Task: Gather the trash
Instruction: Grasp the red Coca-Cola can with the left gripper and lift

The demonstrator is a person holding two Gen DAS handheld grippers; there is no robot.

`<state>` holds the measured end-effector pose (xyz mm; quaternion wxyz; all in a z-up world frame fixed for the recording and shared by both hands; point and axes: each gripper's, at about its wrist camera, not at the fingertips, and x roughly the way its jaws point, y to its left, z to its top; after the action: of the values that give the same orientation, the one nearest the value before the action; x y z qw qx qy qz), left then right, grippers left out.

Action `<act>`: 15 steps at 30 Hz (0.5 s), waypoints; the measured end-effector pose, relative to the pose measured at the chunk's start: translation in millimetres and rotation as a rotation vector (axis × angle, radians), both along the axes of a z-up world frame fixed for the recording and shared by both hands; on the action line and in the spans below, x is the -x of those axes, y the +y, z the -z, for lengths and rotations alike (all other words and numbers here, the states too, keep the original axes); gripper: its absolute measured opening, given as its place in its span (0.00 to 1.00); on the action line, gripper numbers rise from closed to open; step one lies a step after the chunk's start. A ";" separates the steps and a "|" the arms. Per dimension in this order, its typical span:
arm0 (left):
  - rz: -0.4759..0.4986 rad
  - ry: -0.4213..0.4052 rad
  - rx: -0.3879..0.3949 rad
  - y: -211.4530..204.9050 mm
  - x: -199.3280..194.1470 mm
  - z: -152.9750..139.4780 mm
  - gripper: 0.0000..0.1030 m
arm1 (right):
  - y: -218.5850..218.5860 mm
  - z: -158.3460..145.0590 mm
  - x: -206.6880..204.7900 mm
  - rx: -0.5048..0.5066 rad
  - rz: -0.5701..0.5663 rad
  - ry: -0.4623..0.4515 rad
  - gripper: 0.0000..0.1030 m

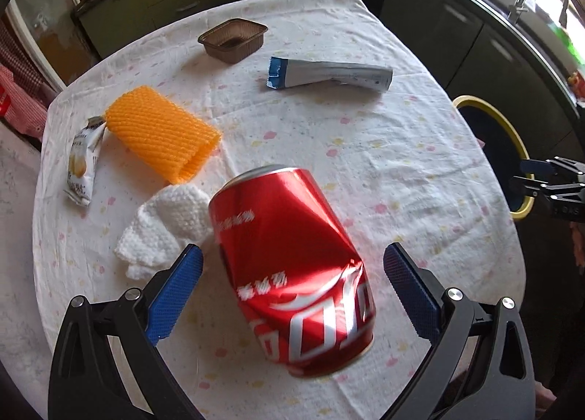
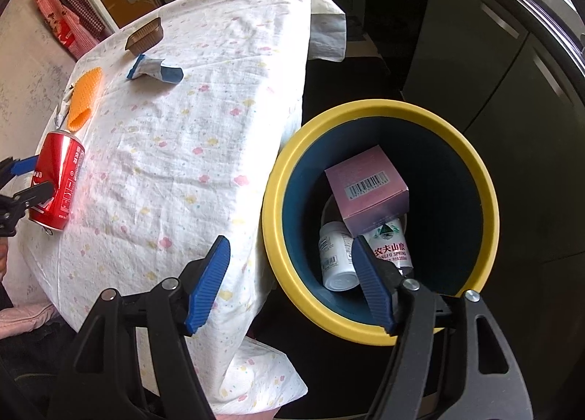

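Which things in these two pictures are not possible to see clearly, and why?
- Left wrist view: part of the white cloth is hidden behind the can and the left tongs.
- Left wrist view: the bin is cut by the table edge; its contents are unseen.
- Right wrist view: the white bottle and water bottle lie partly under the pink box and right tongs.

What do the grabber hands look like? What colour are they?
Both the left gripper and the right gripper look alike: black plastic frames with triangle-shaped holes, shiny silver bolts, and two long fingers covered in bumpy blue rubber pads. No cables or sleeves show.
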<state>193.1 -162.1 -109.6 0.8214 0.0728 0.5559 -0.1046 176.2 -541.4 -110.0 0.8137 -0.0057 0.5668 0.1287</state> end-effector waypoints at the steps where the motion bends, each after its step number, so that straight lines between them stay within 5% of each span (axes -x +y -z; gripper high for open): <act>1: 0.001 0.006 -0.010 -1.5 -1.8 2.3 0.95 | 1.0 1.3 -0.8 -0.001 -0.004 0.004 0.64; 11: 0.068 -0.013 -0.124 -21.7 -4.3 13.0 0.94 | 7.1 7.2 -1.1 0.006 -0.024 0.029 0.64; 15: 0.082 0.001 -0.139 -23.9 -4.9 16.1 0.81 | 8.1 4.9 1.3 0.010 -0.024 0.031 0.64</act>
<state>198.0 -186.1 -125.7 0.8090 0.1522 0.5590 -0.0994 174.9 -533.2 -114.9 0.8034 -0.0145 0.5797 0.1356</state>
